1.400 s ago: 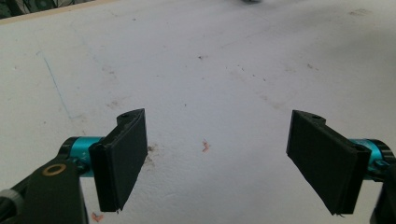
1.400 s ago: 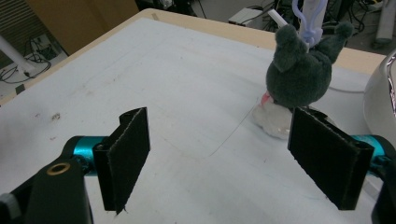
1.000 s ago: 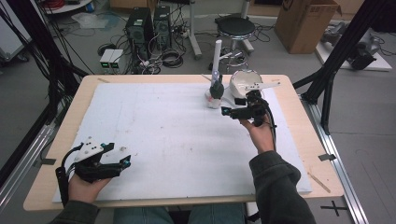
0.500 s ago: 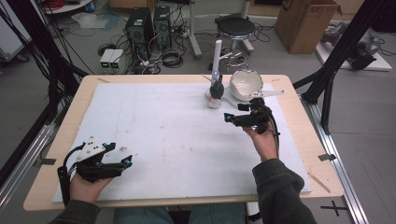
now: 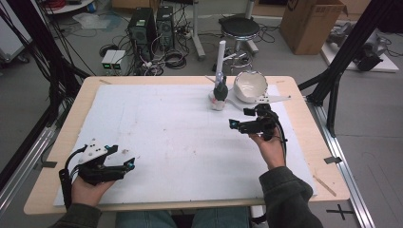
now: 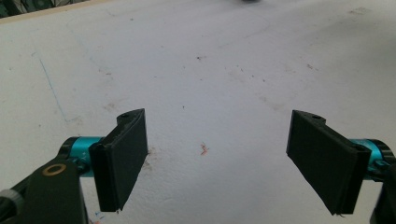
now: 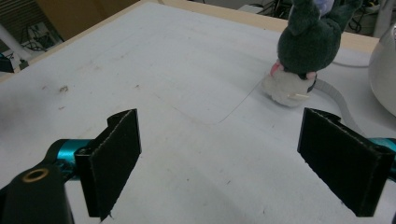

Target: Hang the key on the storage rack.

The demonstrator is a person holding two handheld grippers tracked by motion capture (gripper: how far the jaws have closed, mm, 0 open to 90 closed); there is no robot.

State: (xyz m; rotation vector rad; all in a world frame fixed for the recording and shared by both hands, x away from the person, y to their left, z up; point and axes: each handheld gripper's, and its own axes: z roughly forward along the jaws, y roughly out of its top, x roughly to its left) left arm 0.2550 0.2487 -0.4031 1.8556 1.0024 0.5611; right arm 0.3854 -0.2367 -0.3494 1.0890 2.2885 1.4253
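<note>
Right gripper view: jaws wide apart, nothing between; plush toy point(image 7: 306, 44) at 1 o'clock, clear of them.
Left gripper view: jaws wide apart over bare white mat point(image 6: 224, 70).
Right gripper point(image 5: 234, 124): high view, mid-right.
Left gripper point(image 5: 130, 164): 7 o'clock.
Bowl point(image 5: 250, 85): 1 o'clock, just right of toy, possibly tilted.
</note>
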